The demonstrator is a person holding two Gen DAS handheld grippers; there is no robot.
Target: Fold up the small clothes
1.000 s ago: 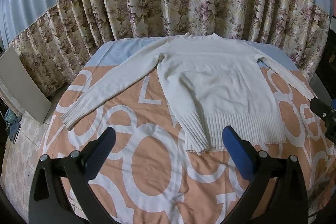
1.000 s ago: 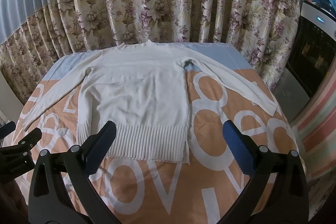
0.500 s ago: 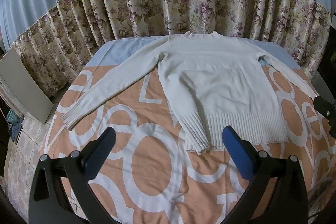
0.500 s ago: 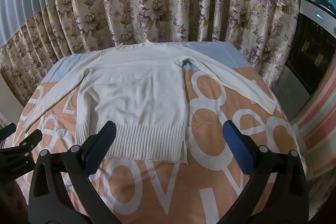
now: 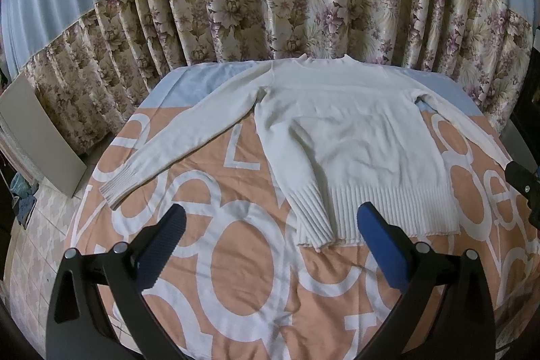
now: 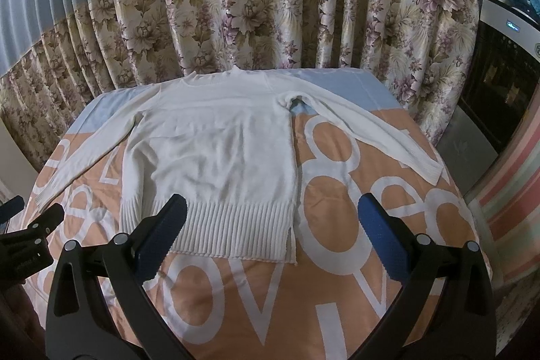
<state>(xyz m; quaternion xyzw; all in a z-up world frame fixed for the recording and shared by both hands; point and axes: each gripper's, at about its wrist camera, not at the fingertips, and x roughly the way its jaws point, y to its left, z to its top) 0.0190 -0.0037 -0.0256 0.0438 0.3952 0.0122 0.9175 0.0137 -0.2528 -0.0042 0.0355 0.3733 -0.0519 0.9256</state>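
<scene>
We see a white knit sweater point(image 5: 351, 137) lying flat on the orange bedspread point(image 5: 236, 275) with big white letters, sleeves spread left and right, ribbed hem nearest. Our left gripper point(image 5: 270, 245) and right gripper point(image 6: 270, 242) hover above the near edge, blue ridged pads wide apart, empty.

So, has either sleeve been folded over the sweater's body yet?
No, in the right wrist view both sleeves of the sweater lie spread outward on the bedspread.
</scene>
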